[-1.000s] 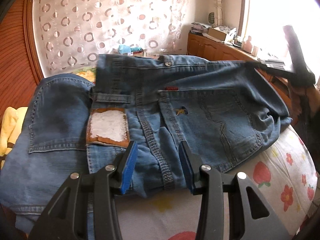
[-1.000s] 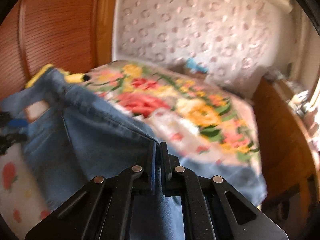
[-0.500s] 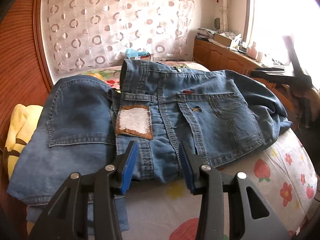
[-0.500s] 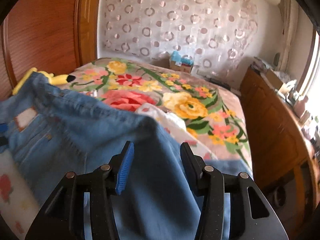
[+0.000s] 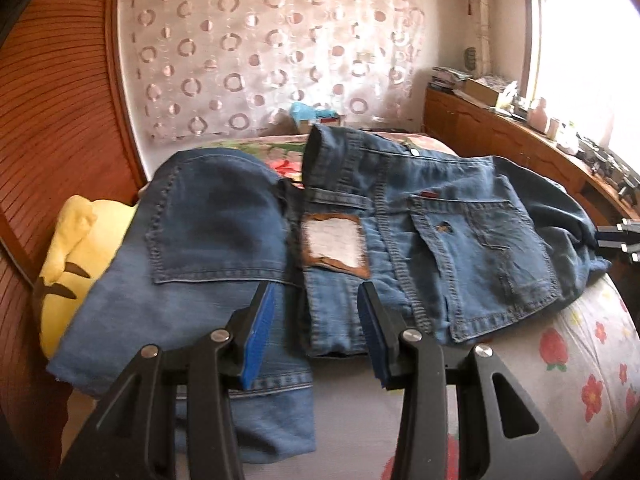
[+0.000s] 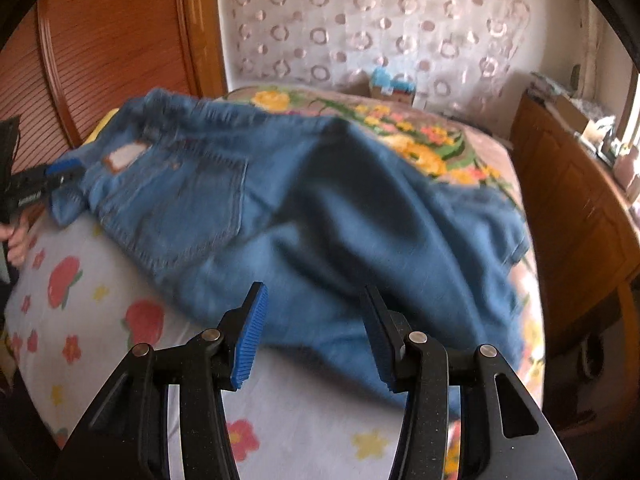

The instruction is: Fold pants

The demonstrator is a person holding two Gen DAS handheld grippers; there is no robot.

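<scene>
Both tongs, left [image 5: 316,328] and right [image 6: 310,332], have let go and pulled back; now we hold them wide open, empty. Jeans [image 5: 400,240] lie half-folded on bed [image 6: 100,280].

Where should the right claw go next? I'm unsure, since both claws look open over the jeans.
Probably down onto the loose leg of the blue denim jeans to pinch its near edge: the right claw hangs open just above that rumpled leg, holding nothing.
</scene>
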